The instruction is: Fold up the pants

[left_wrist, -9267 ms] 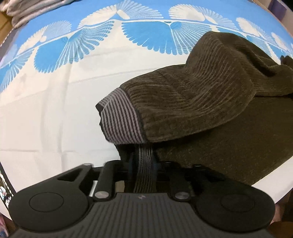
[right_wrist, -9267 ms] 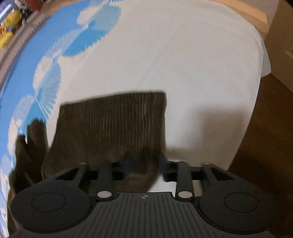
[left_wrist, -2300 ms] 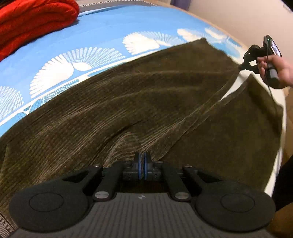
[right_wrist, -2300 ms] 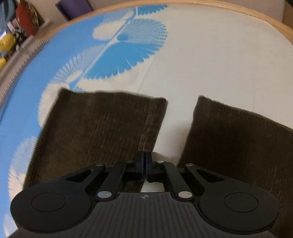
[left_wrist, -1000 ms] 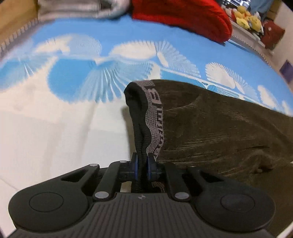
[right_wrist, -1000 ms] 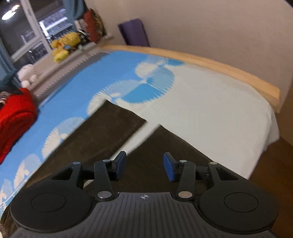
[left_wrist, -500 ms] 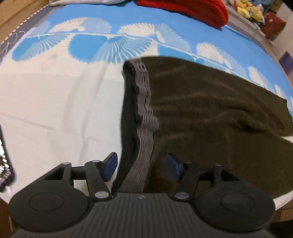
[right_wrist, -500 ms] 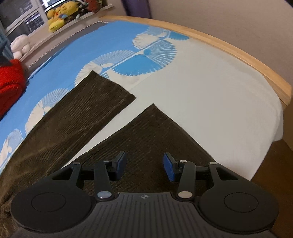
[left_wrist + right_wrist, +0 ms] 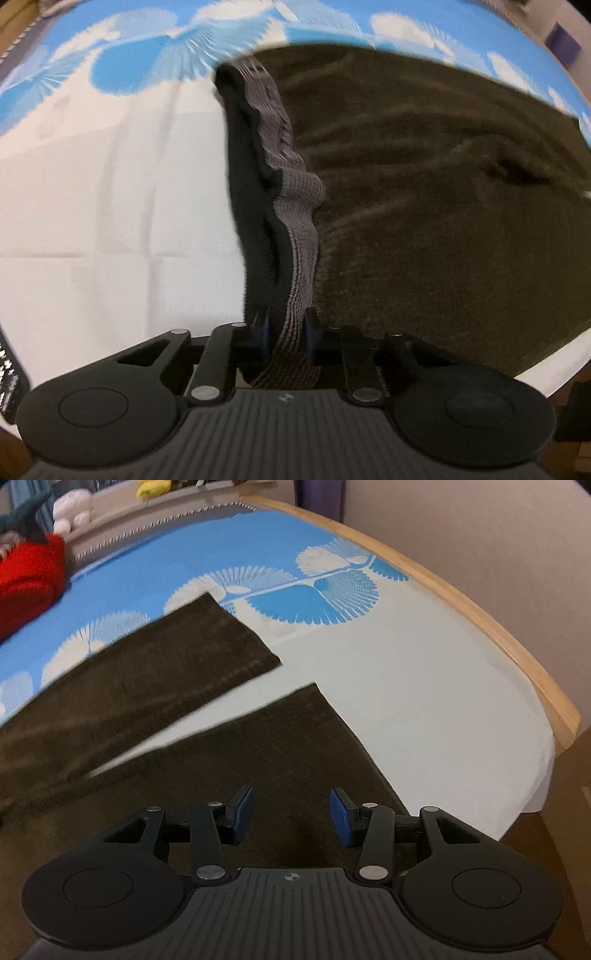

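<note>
Pants lie spread on the bed sheet, legs apart. Left gripper is closing on the grey waistband — probably to lift that edge over; right gripper hovers, jaws parted and empty, above the near leg.

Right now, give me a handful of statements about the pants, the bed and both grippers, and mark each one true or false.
1. The waistband lies between the fingers of the left gripper, whose jaws are closing. True.
2. The right gripper is clamped on a pant leg. False: it is open, with nothing between its fingers.
3. The two pant legs lie apart at their ends, with sheet showing between them. True.
4. The pants are bright red. False: they are dark brown corduroy; the red thing is a blanket further off.
</note>
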`<state>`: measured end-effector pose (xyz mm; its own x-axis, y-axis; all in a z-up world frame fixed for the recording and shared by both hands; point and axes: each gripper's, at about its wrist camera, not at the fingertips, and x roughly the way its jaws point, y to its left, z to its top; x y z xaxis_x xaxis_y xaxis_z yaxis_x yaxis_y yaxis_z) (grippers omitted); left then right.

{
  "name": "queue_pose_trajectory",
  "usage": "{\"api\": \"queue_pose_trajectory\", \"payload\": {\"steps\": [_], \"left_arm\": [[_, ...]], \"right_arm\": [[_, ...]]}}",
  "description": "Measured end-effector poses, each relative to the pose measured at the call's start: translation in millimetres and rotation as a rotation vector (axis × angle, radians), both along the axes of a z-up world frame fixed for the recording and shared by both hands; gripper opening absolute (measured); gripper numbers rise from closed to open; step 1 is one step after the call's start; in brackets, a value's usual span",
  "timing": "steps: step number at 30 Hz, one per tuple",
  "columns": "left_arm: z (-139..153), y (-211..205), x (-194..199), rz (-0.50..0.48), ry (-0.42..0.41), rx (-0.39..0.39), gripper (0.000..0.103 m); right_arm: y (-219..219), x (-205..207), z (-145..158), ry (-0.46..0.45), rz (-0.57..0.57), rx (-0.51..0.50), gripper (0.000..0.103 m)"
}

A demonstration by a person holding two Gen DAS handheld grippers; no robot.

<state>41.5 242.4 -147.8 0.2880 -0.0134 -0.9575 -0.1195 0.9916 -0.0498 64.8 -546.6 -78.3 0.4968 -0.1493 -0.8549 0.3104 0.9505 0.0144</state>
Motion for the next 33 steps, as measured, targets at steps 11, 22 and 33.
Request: {"api": "queue_pose_trajectory", "payload": {"steps": [11,22,33], "left_arm": [[25,-10,-15,-0.007,-0.053,0.163,0.039],[-16,-66,-21,-0.32,0.087,0.133,0.04],[-10,-55,-12,-0.231,0.07,0.151,0.042]], "right_arm": [[7,-2,-15,0.079,0.045,-0.029,0.047],[26,-1,-2,0.012,0.13,-0.021,0.047],[36,-2,-1,0.01,0.19,-0.042,0.047]]}}
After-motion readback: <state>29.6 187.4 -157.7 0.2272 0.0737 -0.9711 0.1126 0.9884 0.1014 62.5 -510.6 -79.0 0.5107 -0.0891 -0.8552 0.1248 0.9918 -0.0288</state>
